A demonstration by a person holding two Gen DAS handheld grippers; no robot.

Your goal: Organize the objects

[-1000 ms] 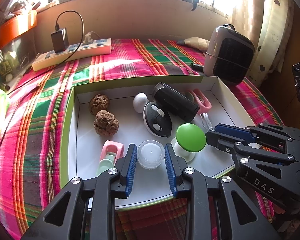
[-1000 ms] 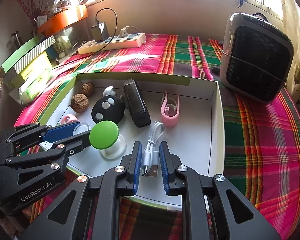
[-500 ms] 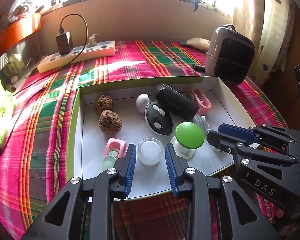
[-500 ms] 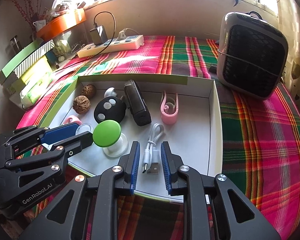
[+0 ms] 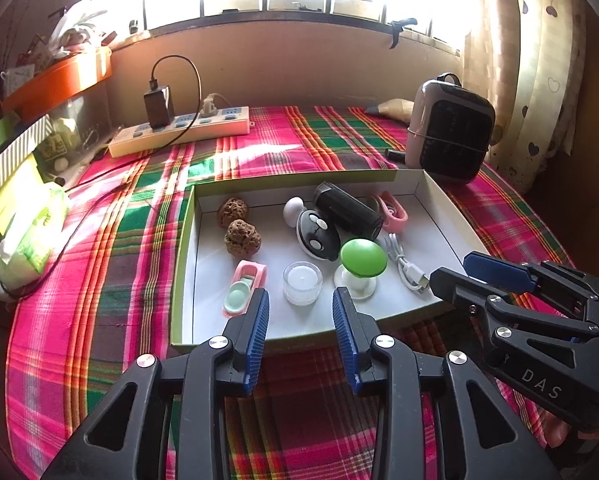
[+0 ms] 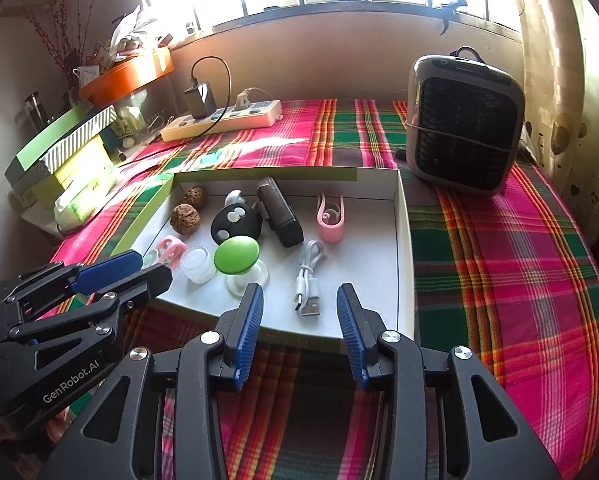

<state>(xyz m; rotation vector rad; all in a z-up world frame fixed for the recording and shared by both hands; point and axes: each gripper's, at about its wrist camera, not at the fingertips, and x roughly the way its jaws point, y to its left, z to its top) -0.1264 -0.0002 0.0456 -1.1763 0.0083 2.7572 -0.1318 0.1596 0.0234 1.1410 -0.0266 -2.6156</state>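
Note:
A shallow white box with a green rim (image 5: pixel 183 240) (image 6: pixel 404 240) lies on the plaid cloth. It holds two walnuts (image 5: pixel 241 236), a black remote (image 5: pixel 317 236), a black cylinder (image 5: pixel 347 212), a pink clip (image 6: pixel 331 216), a green-capped white piece (image 5: pixel 362 258) (image 6: pixel 236 255), a small clear candle cup (image 5: pixel 302 282), a pink-and-mint case (image 5: pixel 245 286) and a white USB cable (image 6: pixel 309 280). My left gripper (image 5: pixel 300 308) is open and empty, just in front of the candle cup. My right gripper (image 6: pixel 299 306) is open and empty, just behind the cable's plug.
A grey fan heater (image 6: pixel 463 124) stands at the back right of the box. A power strip with a black charger (image 5: pixel 179 128) lies at the back. Boxes and a tissue pack (image 5: pixel 27 232) sit at the left edge.
Both grippers have drawn back toward me out of the box. The right gripper's jaws have opened wide off the USB cable; the candle cup and cable stay in the box.

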